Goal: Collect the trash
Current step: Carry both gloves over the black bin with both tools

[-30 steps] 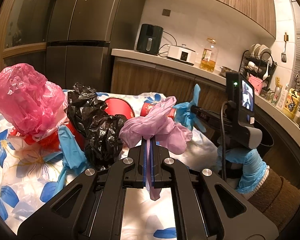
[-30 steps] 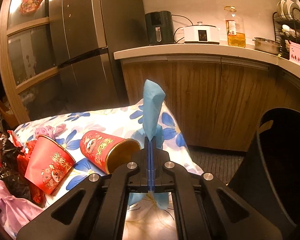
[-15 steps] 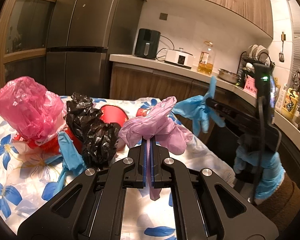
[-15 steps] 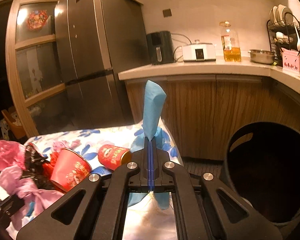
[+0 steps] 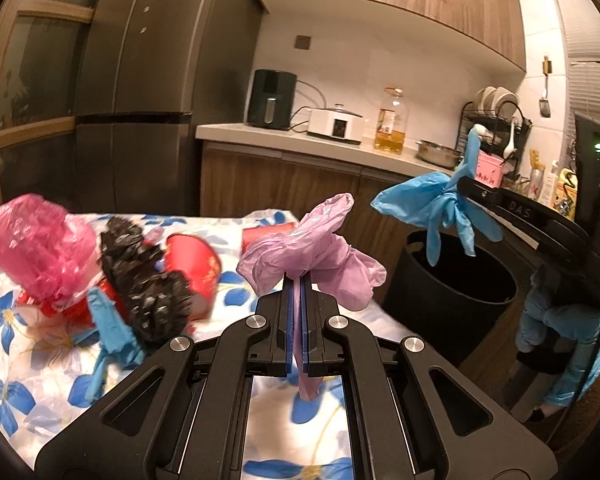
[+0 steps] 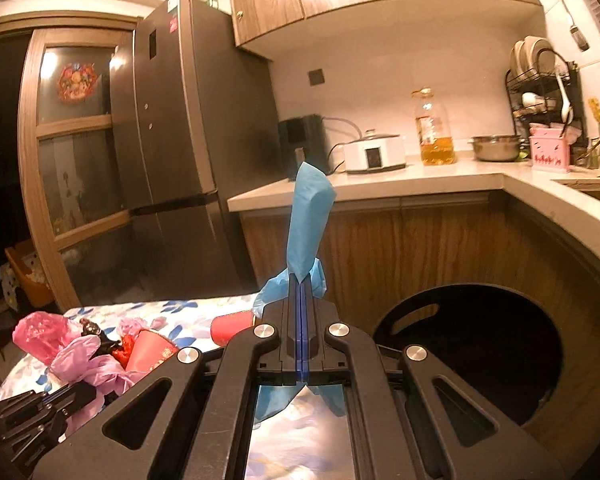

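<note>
Trash is held in both grippers: the left gripper (image 5: 298, 292) is clamped tight on a purple glove (image 5: 312, 248), and the right gripper (image 6: 301, 292) is pinched closed on a blue glove (image 6: 306, 224). Over the last second both have lifted away from the flowered table (image 5: 40, 344), and the blue glove now hangs above the near rim of the black bin (image 5: 456, 276) on the right. That likely means a drop comes next. Left on the table: 1 pink bag (image 5: 36, 248), 1 black bag (image 5: 144, 288), red cups (image 5: 192, 268).
</note>
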Motion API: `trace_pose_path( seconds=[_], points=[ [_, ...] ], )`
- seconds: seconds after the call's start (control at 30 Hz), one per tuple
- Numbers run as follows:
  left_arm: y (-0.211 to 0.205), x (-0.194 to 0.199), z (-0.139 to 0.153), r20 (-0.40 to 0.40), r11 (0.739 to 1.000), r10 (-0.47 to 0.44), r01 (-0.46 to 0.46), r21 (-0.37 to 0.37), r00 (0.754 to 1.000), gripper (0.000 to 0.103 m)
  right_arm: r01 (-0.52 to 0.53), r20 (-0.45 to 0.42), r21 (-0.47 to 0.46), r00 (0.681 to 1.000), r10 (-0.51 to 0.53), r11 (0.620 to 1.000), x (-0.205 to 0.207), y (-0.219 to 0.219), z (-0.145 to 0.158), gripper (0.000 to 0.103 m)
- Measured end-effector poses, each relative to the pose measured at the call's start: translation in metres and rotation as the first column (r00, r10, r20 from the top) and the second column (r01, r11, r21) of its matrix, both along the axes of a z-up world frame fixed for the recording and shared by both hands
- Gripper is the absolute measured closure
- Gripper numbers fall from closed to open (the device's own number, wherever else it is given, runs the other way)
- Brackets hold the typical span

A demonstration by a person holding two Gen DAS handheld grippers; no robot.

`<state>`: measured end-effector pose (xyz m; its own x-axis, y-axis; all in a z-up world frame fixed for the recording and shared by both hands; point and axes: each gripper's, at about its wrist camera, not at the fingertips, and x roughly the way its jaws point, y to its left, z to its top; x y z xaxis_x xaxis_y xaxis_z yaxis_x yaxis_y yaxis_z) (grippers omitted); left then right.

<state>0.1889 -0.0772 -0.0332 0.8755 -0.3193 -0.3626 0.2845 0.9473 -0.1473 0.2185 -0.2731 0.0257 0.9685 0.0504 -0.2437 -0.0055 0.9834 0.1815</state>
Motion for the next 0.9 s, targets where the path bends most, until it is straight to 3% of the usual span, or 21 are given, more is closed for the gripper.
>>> trace_pose_path(
  seconds=[0.3, 0.9],
  points=[
    [-0.028, -0.001, 0.001, 0.003, 0.999, -0.048, 0.048, 0.023, 0.999, 0.101, 0.091, 0.003, 0.006, 0.996, -0.091, 0.996, -0.015, -0.035, -0.003, 0.102],
    [-0.063, 0.011, 0.005, 0.018, 0.993, -0.102, 0.101, 0.061, 0.995, 0.101, 0.159, -0.001, 0.022, 0.987, -0.159, 0.987, -0.021, -0.062, -0.011, 0.102]
  ],
)
